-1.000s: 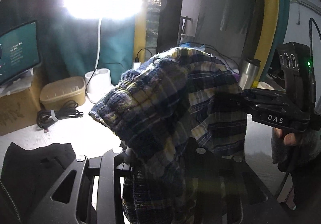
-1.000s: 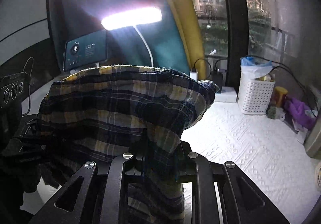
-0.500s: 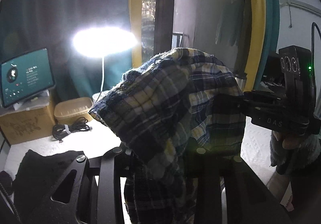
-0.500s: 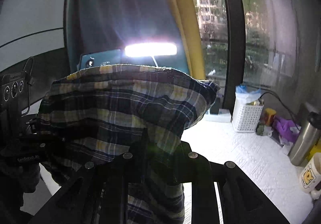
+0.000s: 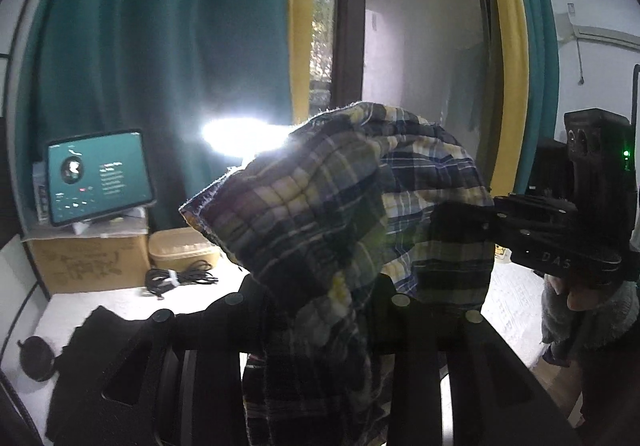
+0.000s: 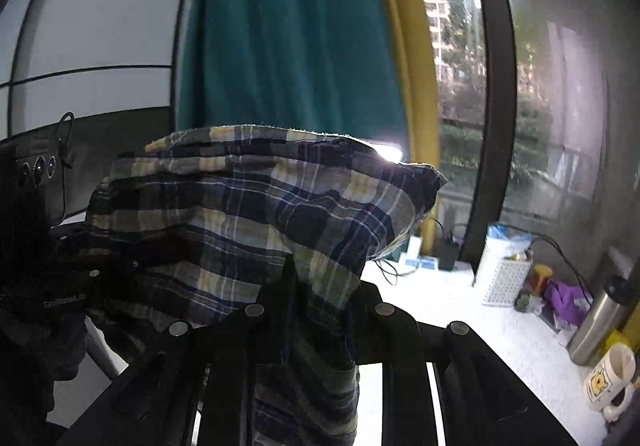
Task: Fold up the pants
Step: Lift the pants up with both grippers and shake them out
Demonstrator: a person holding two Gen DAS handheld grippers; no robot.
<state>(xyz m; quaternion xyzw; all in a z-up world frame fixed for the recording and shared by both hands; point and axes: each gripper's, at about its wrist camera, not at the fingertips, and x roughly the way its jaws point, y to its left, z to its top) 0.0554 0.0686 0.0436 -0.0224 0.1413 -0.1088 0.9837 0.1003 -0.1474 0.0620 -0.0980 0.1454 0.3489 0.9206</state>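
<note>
We are showing matte-black grippers with round silver screws, one lettered "DAS". A green light is glowing. We are wearing a fuzzy grey sleeve.

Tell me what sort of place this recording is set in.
Probably a lived-in home room or small home workspace, at a white table by a window. Signs: teal curtains, a tablet propped on a cardboard box, and a cartoon mug beside a steel flask.

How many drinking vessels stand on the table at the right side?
2: a steel flask near the right edge, and a white mug with a bear picture in front of it. The pants may hide others.
</note>
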